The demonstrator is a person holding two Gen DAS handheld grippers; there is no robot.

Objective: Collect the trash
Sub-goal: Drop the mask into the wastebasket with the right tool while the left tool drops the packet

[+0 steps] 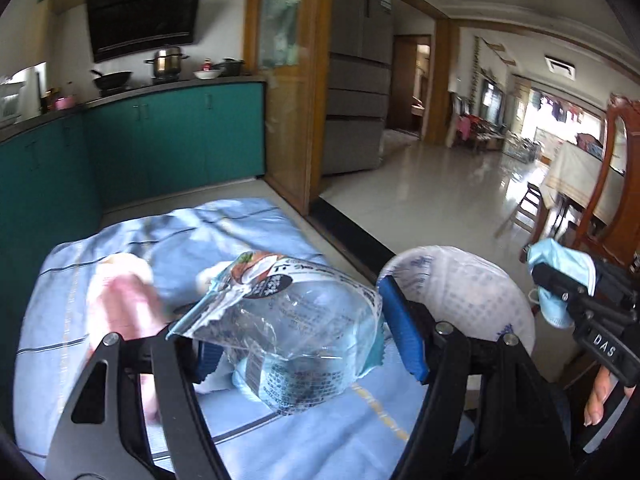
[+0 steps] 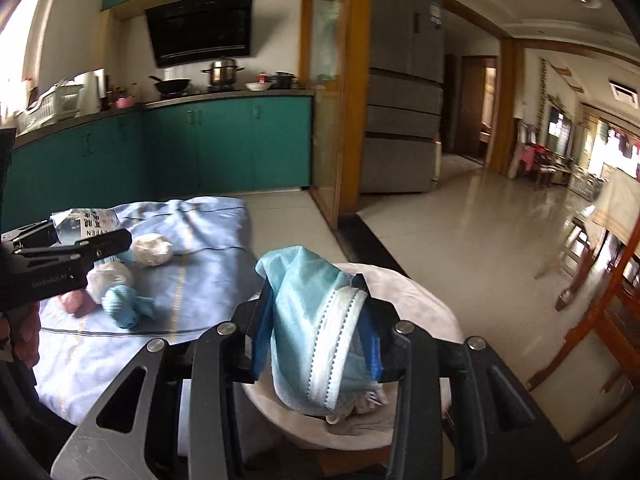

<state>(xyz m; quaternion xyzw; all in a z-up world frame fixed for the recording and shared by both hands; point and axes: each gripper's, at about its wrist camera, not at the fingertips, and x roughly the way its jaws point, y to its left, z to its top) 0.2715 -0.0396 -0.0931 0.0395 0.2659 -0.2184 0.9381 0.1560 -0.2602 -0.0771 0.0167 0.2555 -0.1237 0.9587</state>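
Kitchen with teal cabinets (image 2: 224,144), black range hood (image 2: 200,28), grey fridge (image 2: 404,80); tiled floor opens to a living area on the right. Work surface is covered by a light blue sheet (image 2: 200,232).

Left gripper (image 1: 304,344): jaws part-way apart with a clear printed plastic wrapper (image 1: 288,320) spanning between the blue fingers (image 1: 402,332). Wrapper is lifted off the sheet; grip looks loose and I cannot tell whether both pads touch it.

Right gripper (image 2: 316,332): jaws narrow, clamped on a crumpled light blue face mask (image 2: 312,320), held directly above the bin (image 2: 432,320), which has a white liner and sits just beside the sheet's right edge.

Still on the sheet: 1 white crumpled wad (image 2: 152,250), 1 blue crumpled piece (image 2: 124,306), 1 pink piece (image 2: 74,302), clustered near the left gripper.
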